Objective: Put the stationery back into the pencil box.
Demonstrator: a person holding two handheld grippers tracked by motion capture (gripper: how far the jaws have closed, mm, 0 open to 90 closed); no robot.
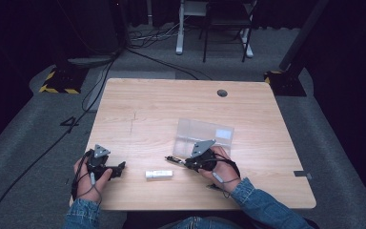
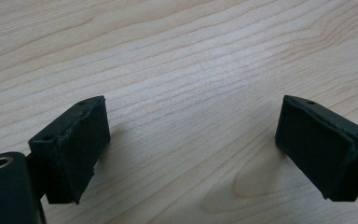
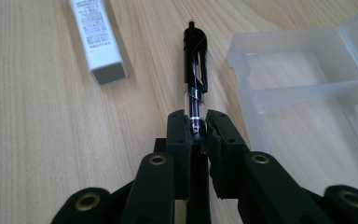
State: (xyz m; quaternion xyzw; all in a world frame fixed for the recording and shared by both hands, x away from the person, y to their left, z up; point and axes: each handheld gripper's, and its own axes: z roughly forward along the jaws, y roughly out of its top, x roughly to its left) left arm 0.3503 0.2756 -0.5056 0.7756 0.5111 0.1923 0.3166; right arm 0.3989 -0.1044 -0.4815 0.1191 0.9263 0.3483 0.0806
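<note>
my right gripper has its jaws clenched on a black, clear-barrelled pen just above the pale wooden table, beside a clear plastic compartment box and a small white rectangular tube. my left gripper rests released, jaws wide over bare wood. likely step: i keep the pen level and carry it to a compartment before releasing.

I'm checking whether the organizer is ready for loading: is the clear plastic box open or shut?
Open. The clear plastic box lies with its divided compartments exposed, its hinged lid folded flat on the table.
</note>
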